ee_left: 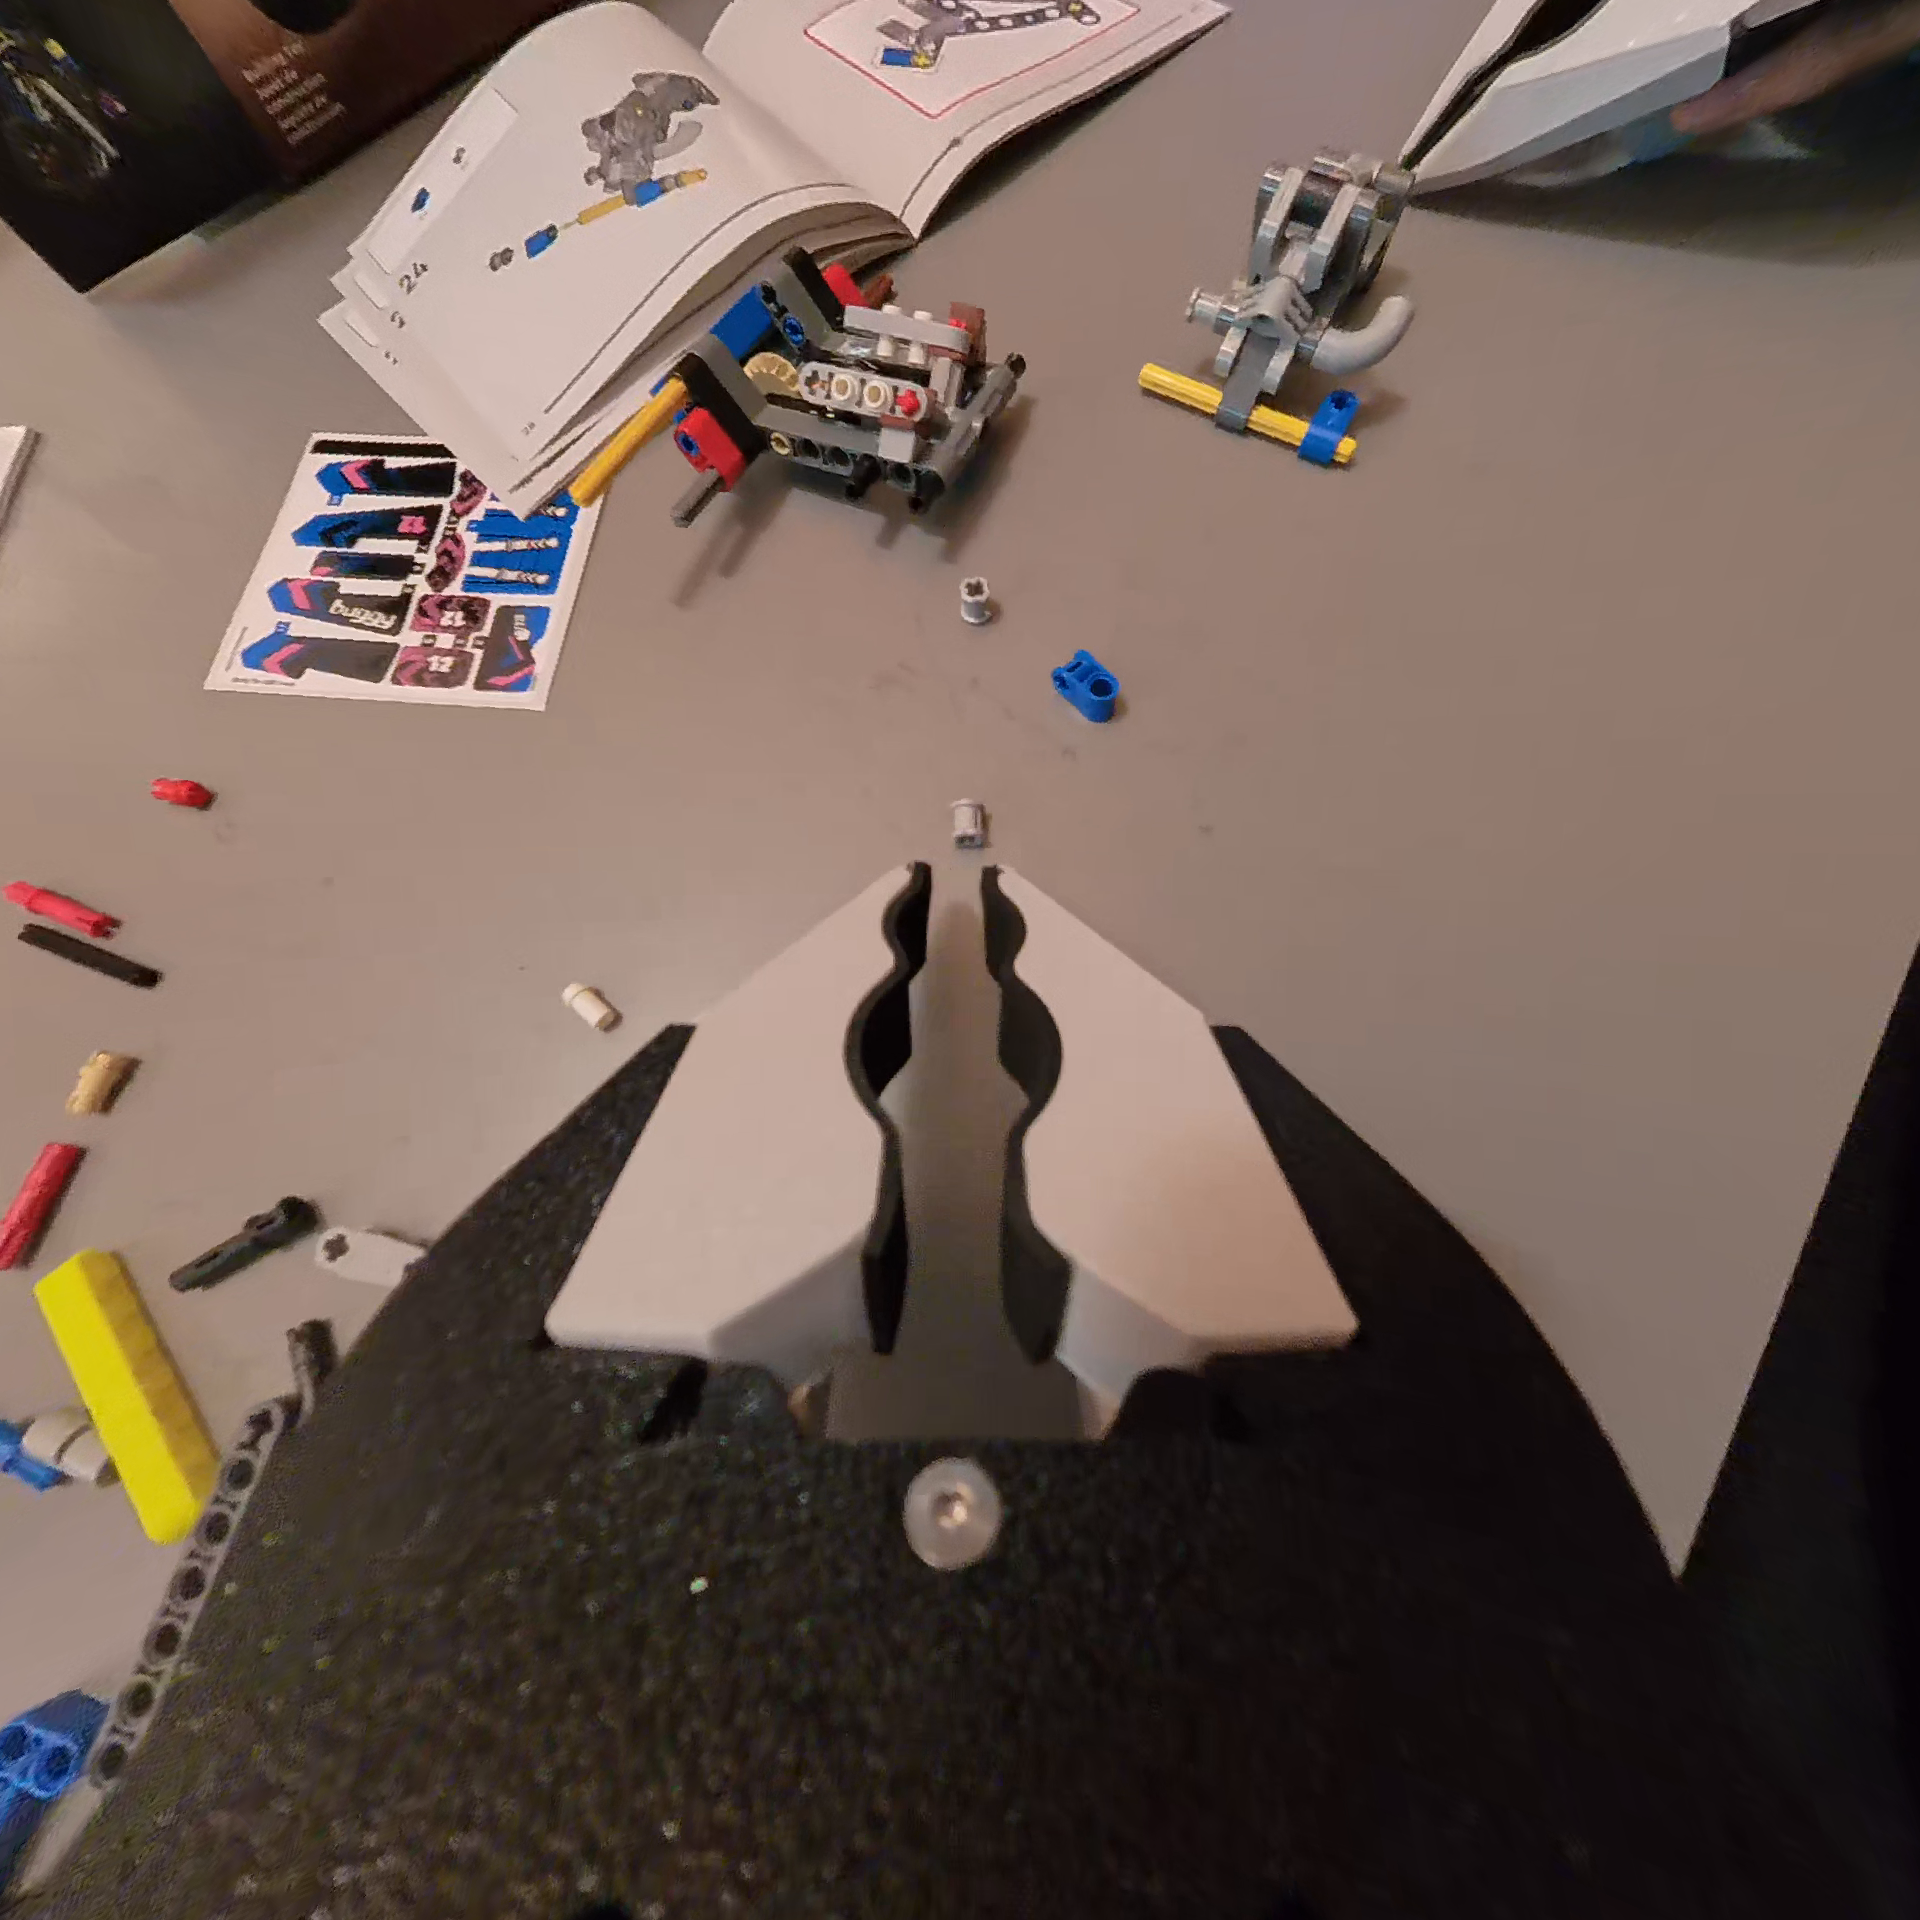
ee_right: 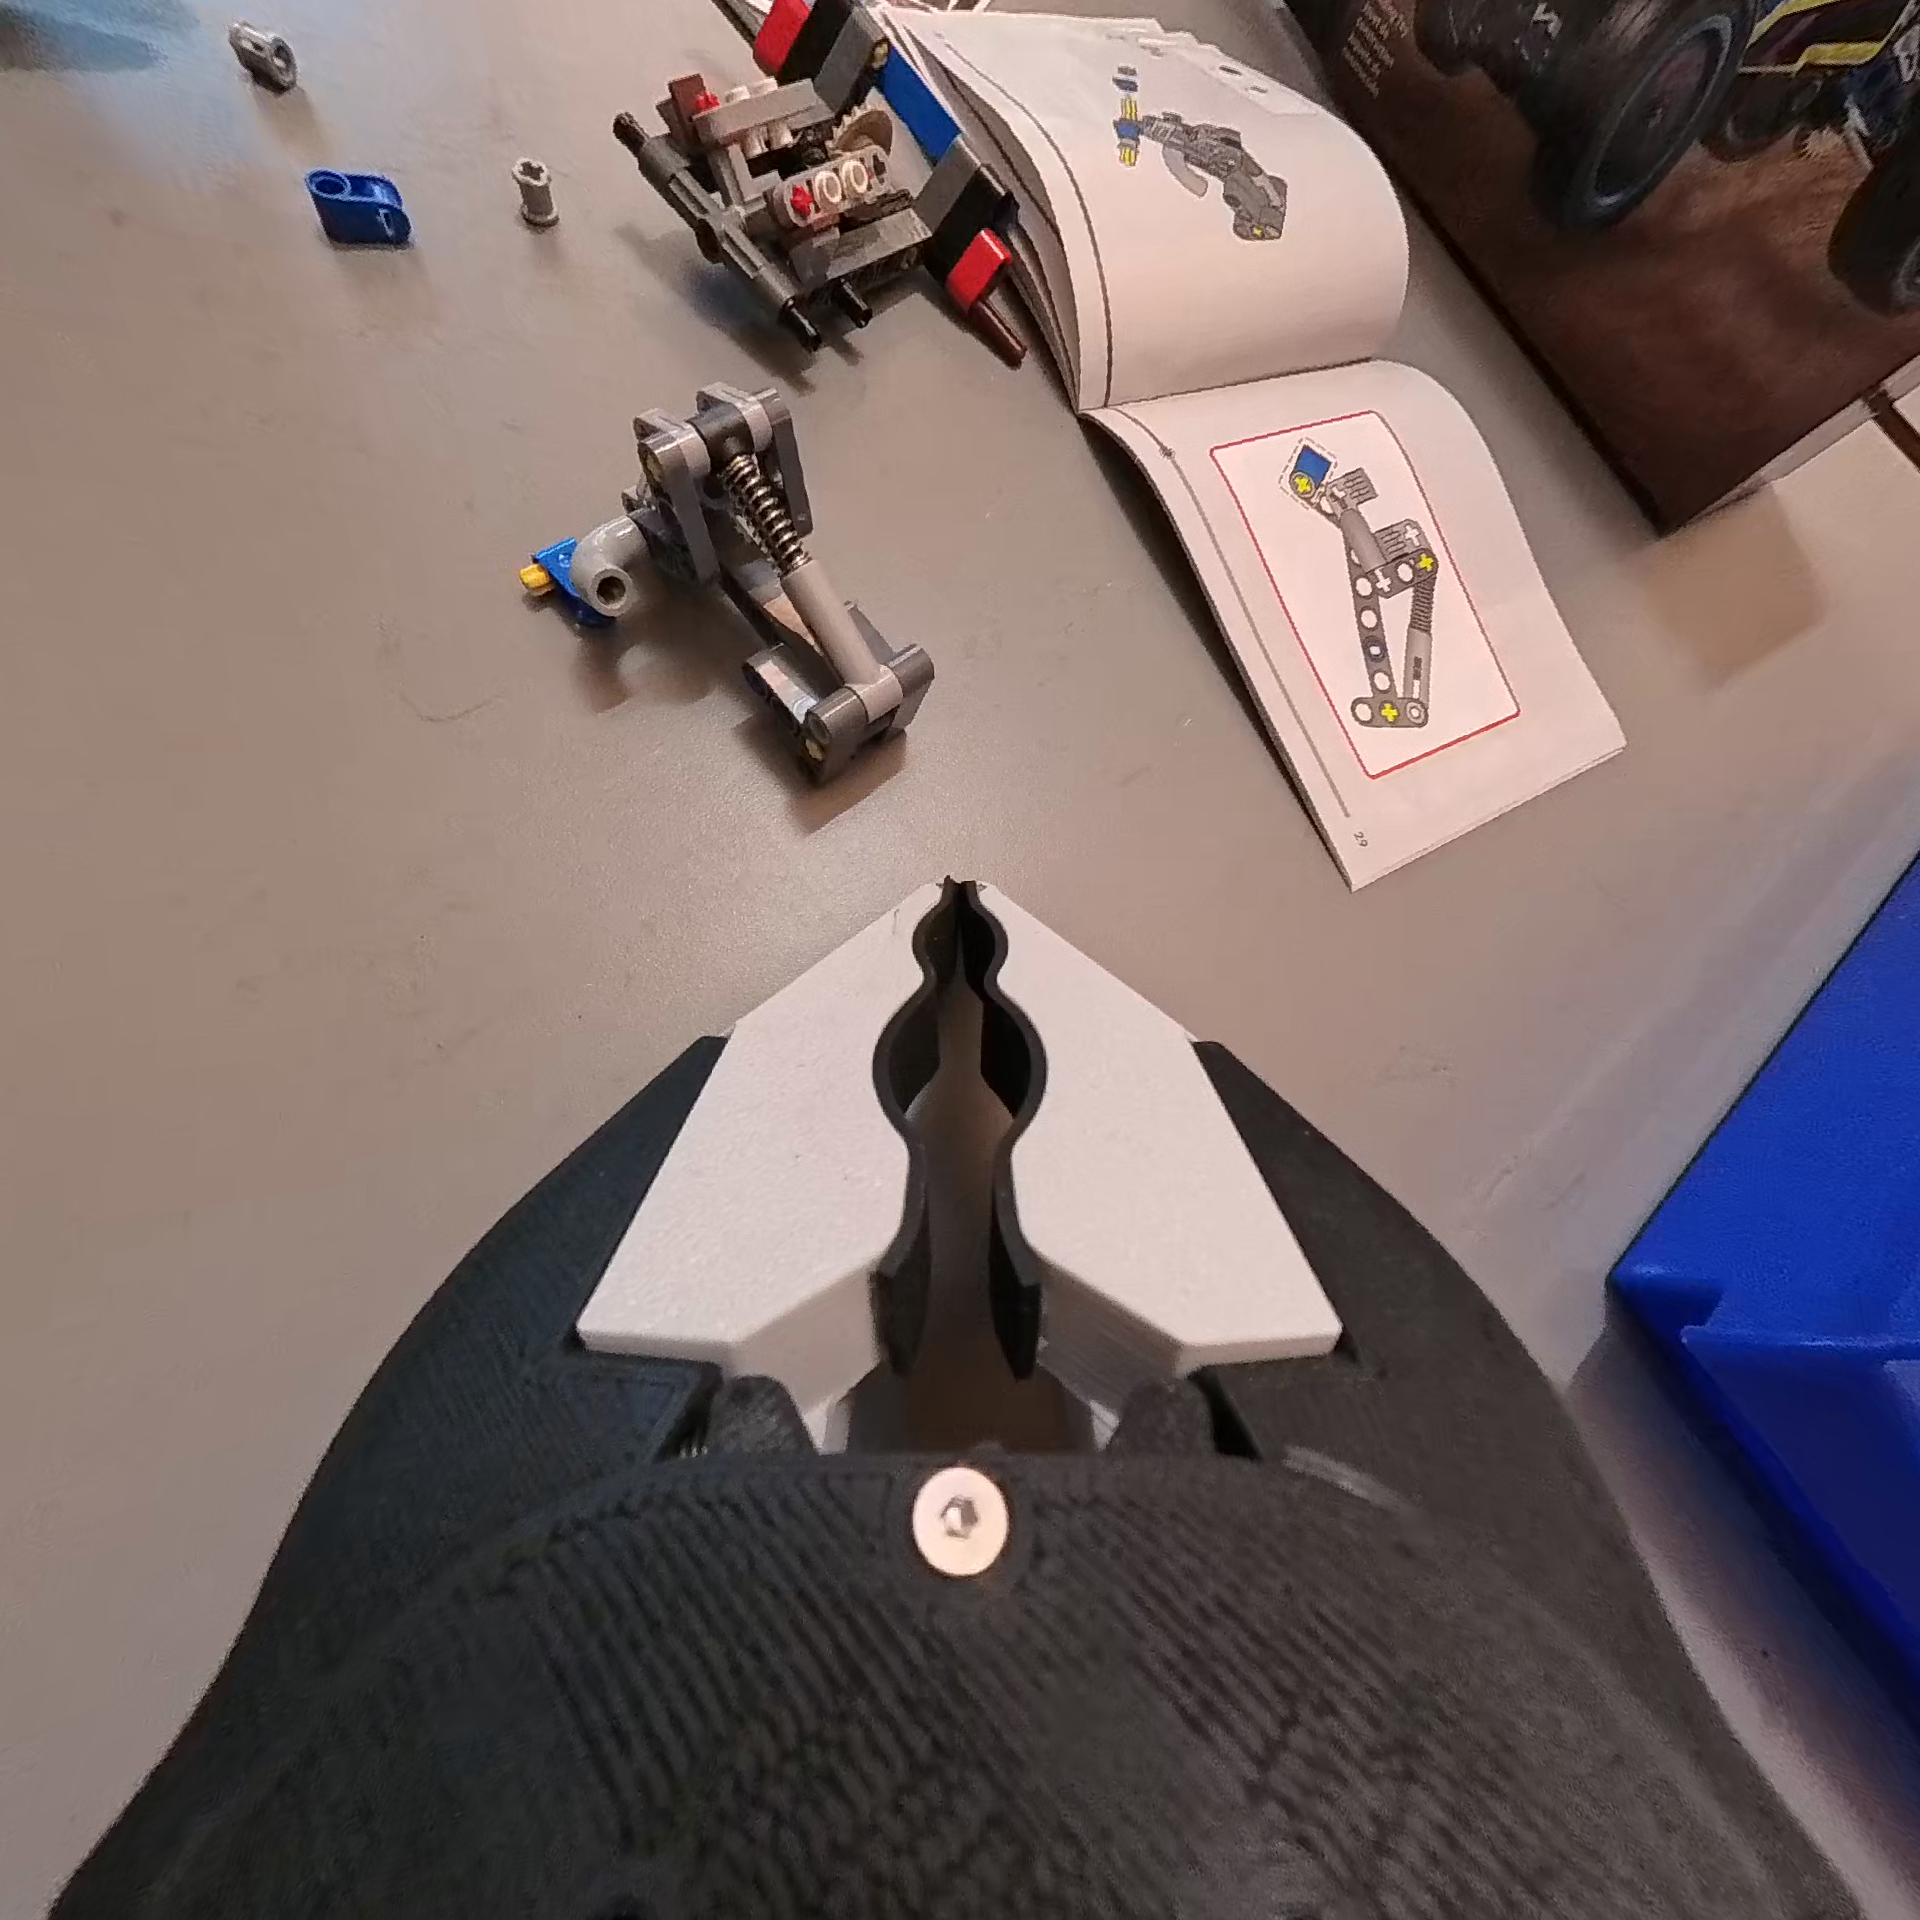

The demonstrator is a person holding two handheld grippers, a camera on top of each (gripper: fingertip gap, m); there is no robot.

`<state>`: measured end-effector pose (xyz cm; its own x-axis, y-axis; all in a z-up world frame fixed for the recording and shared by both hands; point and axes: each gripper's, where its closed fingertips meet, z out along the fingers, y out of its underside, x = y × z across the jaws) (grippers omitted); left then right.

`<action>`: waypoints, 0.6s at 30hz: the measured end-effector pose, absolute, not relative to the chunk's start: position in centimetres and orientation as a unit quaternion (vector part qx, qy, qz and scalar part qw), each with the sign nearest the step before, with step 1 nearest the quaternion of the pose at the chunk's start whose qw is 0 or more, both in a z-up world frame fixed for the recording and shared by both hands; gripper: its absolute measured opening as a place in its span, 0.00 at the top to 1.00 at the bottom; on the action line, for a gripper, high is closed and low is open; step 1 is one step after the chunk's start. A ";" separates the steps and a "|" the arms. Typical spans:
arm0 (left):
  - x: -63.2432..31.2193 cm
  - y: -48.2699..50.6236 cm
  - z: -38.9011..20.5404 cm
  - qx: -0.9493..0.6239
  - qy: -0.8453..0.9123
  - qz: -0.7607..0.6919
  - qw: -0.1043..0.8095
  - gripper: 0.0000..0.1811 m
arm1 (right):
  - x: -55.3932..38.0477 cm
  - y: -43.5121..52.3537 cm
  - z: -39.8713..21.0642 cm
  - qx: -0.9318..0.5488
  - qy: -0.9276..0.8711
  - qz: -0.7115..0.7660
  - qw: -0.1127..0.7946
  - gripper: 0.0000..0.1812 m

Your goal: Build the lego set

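Note:
My left gripper (ee_left: 954, 871) is open by a narrow gap and empty, its tips just short of a small grey bush (ee_left: 967, 824) on the grey table. A second grey bush (ee_left: 975, 600) and a blue connector (ee_left: 1085, 686) lie farther ahead. The grey suspension assembly (ee_left: 1294, 301) with a yellow axle stands at the far right; the right gripper's fingers (ee_left: 1558, 94) are right beside it. In the right wrist view my right gripper (ee_right: 958, 886) is shut and empty, a little short of that assembly (ee_right: 748, 561), which has a spring. The larger chassis build (ee_left: 847, 400) sits under the open booklet (ee_left: 644, 177).
A sticker sheet (ee_left: 405, 571) lies left of the chassis. Loose red, black, tan and yellow parts (ee_left: 114, 1382) line the left edge. The set's box (ee_right: 1662, 208) stands behind the booklet (ee_right: 1382, 582). A blue bin (ee_right: 1808, 1299) is at the right. The gap from one gripper's tips to the other's is roughly 25 centimeters. Measured from the fingertips, the blue connector (ee_left: 1085, 686) is 5 centimeters or so from the left gripper and 20 centimeters from the right.

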<state>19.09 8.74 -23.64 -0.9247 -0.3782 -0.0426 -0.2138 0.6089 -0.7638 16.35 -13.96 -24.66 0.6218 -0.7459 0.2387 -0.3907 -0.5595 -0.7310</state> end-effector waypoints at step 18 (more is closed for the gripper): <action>18.7 6.7 -25.0 -0.145 0.907 -0.387 0.080 0.98 | 16.4 -14.0 -24.7 -0.839 0.343 -0.264 0.329 1.00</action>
